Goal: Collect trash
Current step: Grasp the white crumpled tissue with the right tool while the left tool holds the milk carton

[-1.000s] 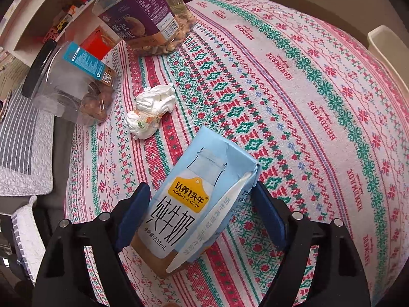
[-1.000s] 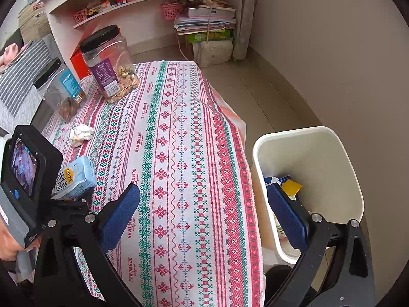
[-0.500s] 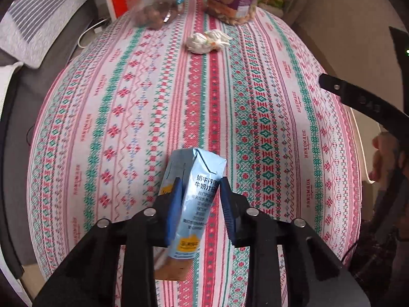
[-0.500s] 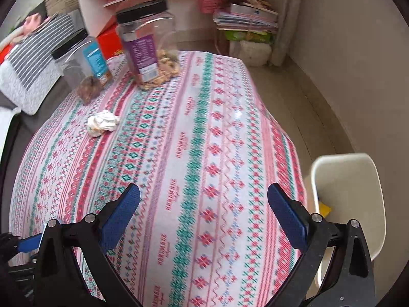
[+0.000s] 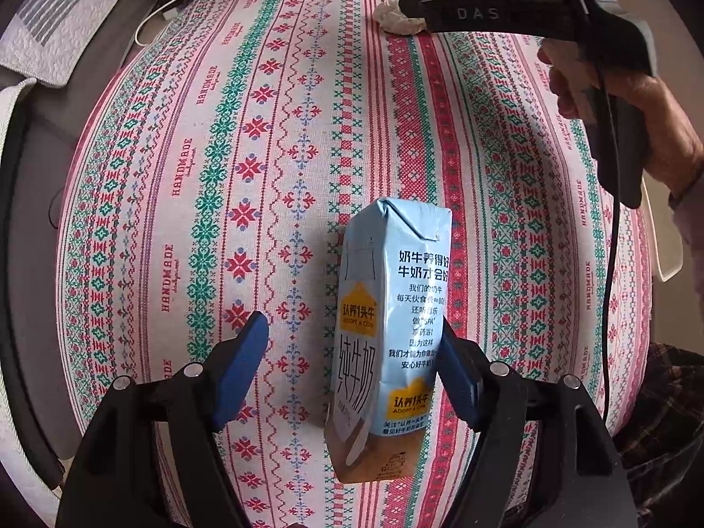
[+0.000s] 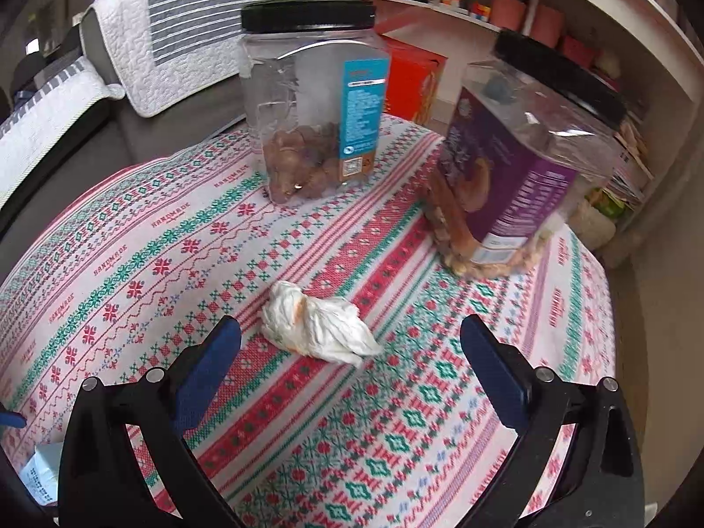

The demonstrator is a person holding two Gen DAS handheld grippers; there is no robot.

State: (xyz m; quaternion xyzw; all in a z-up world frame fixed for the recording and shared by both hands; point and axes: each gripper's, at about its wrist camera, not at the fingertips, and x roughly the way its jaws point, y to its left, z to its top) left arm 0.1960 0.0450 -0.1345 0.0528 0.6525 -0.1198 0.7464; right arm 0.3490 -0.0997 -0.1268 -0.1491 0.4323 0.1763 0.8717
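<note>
While the right claw (image 6: pixel 350 369) gapes at the tissue (image 6: pixel 317 328), the left claw (image 5: pixel 352 361), just opening, brackets the carton (image 5: pixel 389 334); contact unclear.

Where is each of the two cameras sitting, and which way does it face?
Left wrist: on the left gripper, facing down at the milk carton between open jaws; the right hand shows.
Right wrist: on the right gripper, angled down at the crumpled tissue; only its fingers show.
Shared: tablecloth, tissue, carton.
</note>
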